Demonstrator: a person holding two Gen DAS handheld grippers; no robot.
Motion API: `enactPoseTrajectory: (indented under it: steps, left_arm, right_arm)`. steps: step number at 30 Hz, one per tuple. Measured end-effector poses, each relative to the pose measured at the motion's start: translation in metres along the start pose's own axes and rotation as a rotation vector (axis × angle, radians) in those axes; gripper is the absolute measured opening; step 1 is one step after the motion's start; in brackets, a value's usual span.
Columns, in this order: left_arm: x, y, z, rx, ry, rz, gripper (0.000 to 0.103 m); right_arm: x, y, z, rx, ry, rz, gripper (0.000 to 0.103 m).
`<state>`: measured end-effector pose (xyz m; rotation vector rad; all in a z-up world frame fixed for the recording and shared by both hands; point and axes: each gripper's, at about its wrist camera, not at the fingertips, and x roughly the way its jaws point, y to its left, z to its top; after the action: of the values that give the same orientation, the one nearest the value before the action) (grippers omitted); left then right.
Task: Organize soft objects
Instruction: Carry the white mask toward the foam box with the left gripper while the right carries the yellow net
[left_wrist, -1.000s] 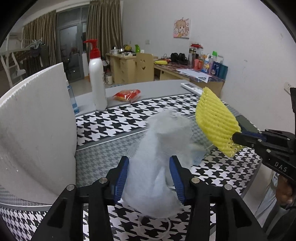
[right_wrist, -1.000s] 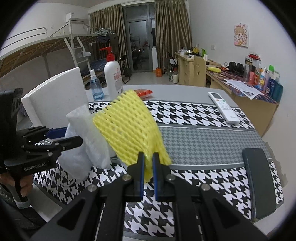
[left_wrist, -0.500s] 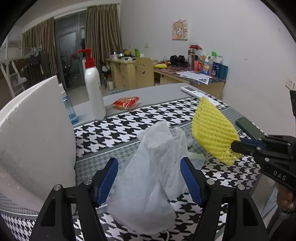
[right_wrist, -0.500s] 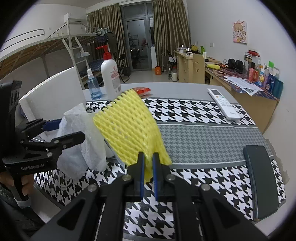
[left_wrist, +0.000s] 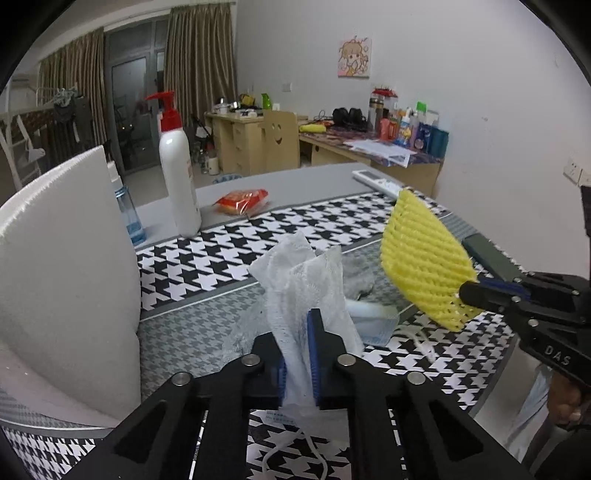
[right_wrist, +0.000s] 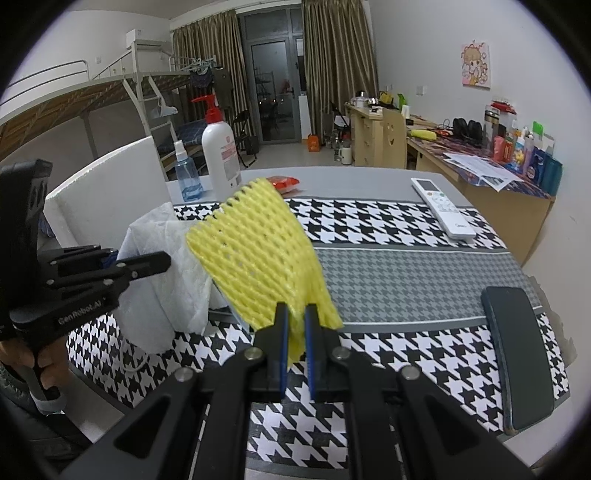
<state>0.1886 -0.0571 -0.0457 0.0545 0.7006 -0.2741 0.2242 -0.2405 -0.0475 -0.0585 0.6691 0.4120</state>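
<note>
Two soft things are now in your grip, one per hand. Going from the left: the foam board is standing close beside your left gripper, so you are working with little room on that side. That gripper has just been closing; half a second ago its jaws were standing wide around the white cloth, and now they are pinching a narrow fold of it, so the cloth is gathered and standing up above the pads. You are likely finishing the grasp, which means the cloth should be ready to lift or fold. A thin white cord is trailing from under it on the near side and could snag.

Moving right, your right gripper is clamping the near end of the yellow net, exactly as a second ago, holding it in the air just beside the cloth. Watch that the two are not tangling.

Further right, the table runner is lying mostly bare, offering your best open room. The remote is resting far right and the phone is sitting near the right edge of the table, so you are needing to set things down short of both.
</note>
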Motion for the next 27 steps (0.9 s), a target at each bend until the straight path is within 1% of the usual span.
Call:
enactPoseTrajectory:
  steps: [2, 5, 9, 17, 27]
  left_arm:
    - [-0.005, 0.002, 0.002, -0.008, -0.011, -0.014, 0.008]
    - [-0.013, 0.005, 0.005, -0.010, -0.036, -0.011, 0.005]
    - [-0.025, 0.009, 0.008, -0.018, -0.066, -0.019, 0.005]
    - [-0.050, 0.017, 0.015, -0.015, -0.130, 0.012, 0.005]
    - [-0.073, 0.029, 0.018, -0.013, -0.181, 0.047, 0.005]
  right_arm:
    - [-0.002, 0.001, 0.001, 0.000, -0.008, 0.001, 0.011]
    - [-0.006, 0.006, 0.004, -0.009, -0.020, 0.000, 0.011]
    - [-0.009, 0.010, 0.008, -0.017, -0.034, 0.000, 0.011]
    - [-0.016, 0.021, 0.019, -0.039, -0.068, 0.007, 0.011]
    - [-0.025, 0.037, 0.031, -0.060, -0.113, 0.020, 0.011]
